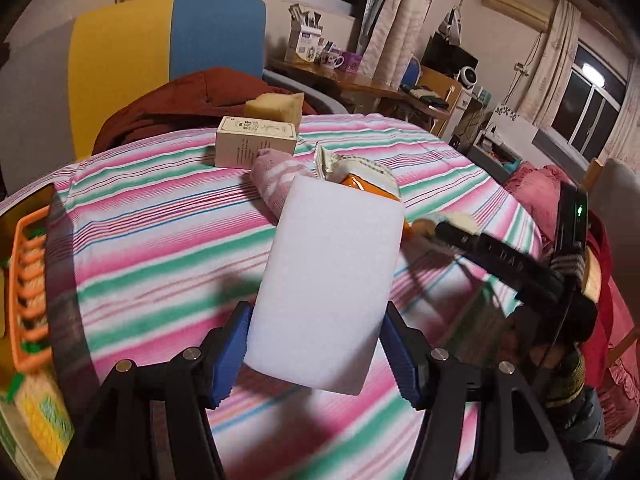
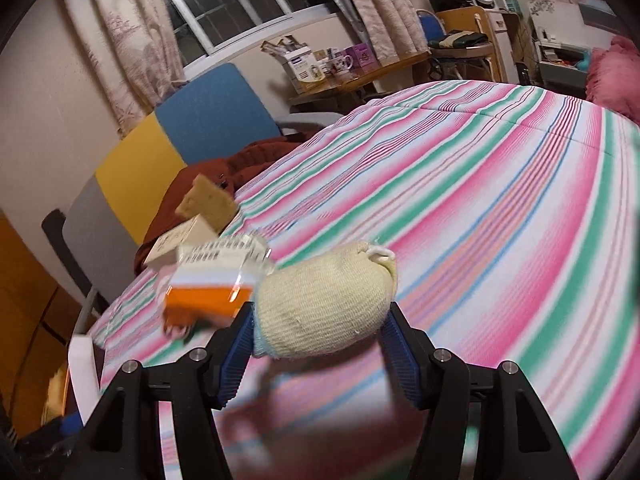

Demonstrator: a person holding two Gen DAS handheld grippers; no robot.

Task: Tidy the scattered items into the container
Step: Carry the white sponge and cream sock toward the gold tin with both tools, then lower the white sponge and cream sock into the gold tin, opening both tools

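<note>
My left gripper (image 1: 316, 320) is shut on a white foam block (image 1: 332, 276), which stands up between the blue pads above the striped bedspread. In the left wrist view, my right gripper (image 1: 440, 228) comes in from the right with something cream in its tips. The right wrist view shows that gripper (image 2: 320, 320) shut on a rolled cream sock (image 2: 324, 300). Behind lie an orange snack packet (image 2: 208, 296), a pink striped sock (image 1: 276, 180), a beige box (image 1: 256, 142) and a yellow sponge (image 1: 276, 108). An orange basket (image 1: 24, 272) sits at the far left edge.
The striped bedspread (image 2: 500, 220) stretches wide to the right. A brown-red jacket (image 1: 180, 100) and a blue and yellow chair (image 1: 168, 52) stand behind the bed. A gloved hand (image 1: 568, 268) holds the right gripper. A pink pillow (image 2: 616, 76) lies far right.
</note>
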